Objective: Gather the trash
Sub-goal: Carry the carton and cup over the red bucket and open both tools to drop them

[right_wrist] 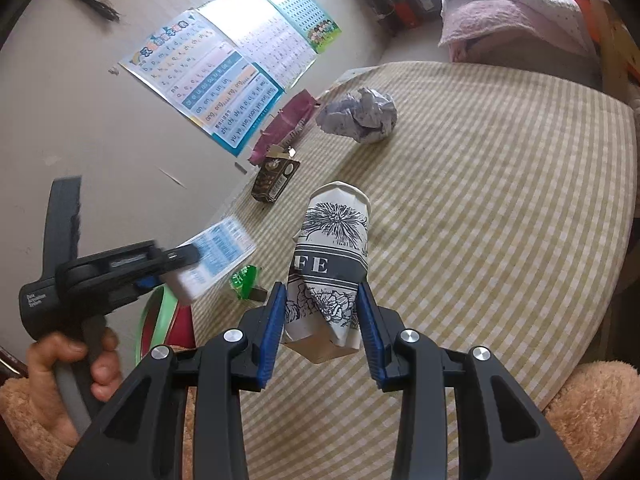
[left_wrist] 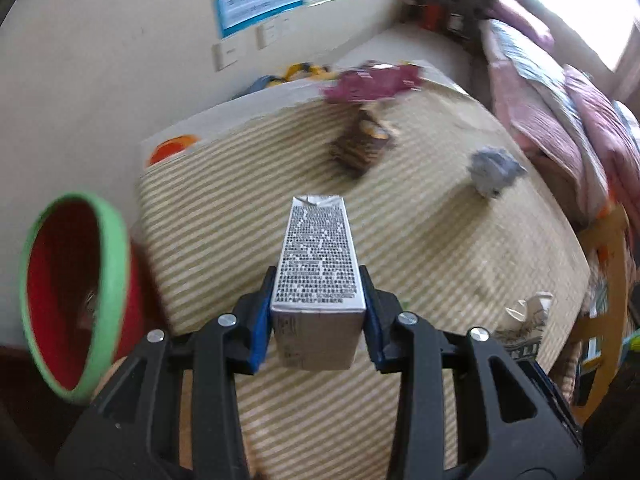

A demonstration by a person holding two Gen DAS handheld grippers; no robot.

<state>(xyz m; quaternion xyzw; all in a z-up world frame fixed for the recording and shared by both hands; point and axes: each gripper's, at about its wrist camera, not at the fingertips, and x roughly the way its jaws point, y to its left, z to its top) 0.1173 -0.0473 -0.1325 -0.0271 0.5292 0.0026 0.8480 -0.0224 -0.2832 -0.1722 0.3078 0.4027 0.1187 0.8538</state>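
The left gripper (left_wrist: 318, 312) clamps a printed carton (left_wrist: 318, 276) above the checked cloth (left_wrist: 420, 240), beside the red bin (left_wrist: 72, 296). The right gripper (right_wrist: 322, 320) clamps a crushed paper cup (right_wrist: 330, 264) over the same cloth.

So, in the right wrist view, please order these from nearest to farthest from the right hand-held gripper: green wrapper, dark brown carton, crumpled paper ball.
1. Small green plastic wrapper, just left of the right hand-held gripper.
2. Dark brown drink carton, farther up-left.
3. Crumpled white paper ball, farthest, top centre.
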